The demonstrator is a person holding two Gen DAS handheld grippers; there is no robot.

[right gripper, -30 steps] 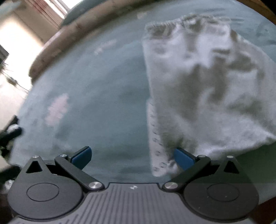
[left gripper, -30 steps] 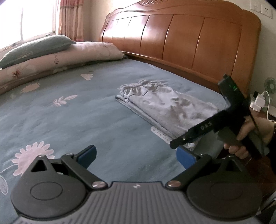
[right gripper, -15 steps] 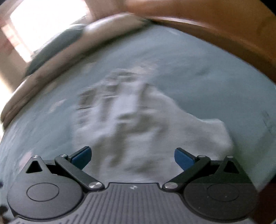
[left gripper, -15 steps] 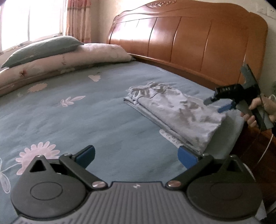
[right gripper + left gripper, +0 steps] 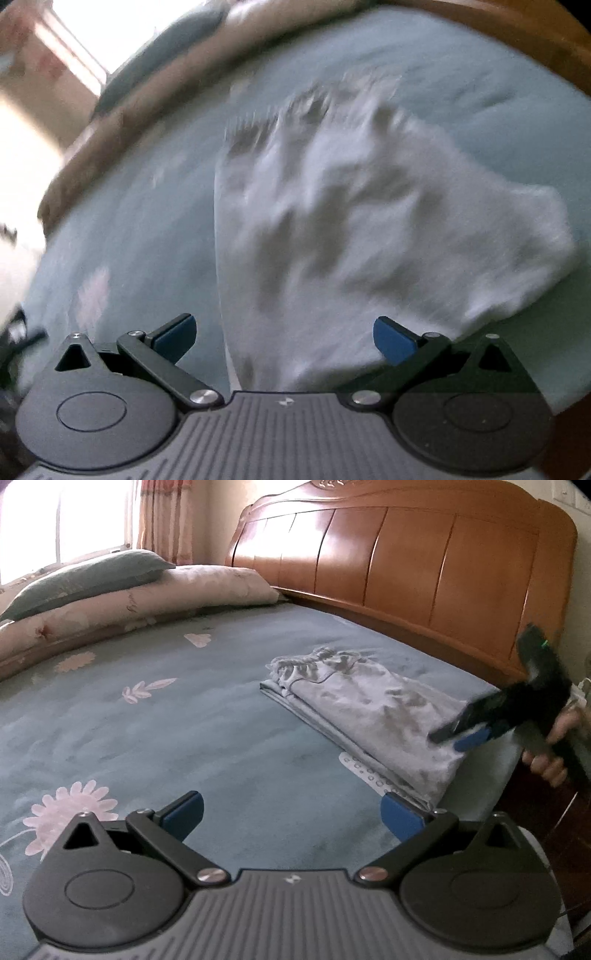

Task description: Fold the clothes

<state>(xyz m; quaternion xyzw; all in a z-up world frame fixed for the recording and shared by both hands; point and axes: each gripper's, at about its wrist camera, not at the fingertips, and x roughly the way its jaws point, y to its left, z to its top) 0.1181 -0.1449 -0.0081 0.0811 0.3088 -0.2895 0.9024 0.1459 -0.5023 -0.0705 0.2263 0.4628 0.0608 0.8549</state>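
Item: folded grey garment, patterned, laid on blue floral bedsheet near wooden headboard, at bed edge. Several layers seen stacked along edge facing away from headboard; white dotted strip exposed beneath.

Handling, judged: light, soft, limp; layers likely to slide apart if lifted by 1 ply. Grip advised through all layers at corner farthest from headboard.

Left gripper: spread wide, nothing held, set back from garment.

Right gripper: spread wide, nothing held, hovering over garment end; view blurred.
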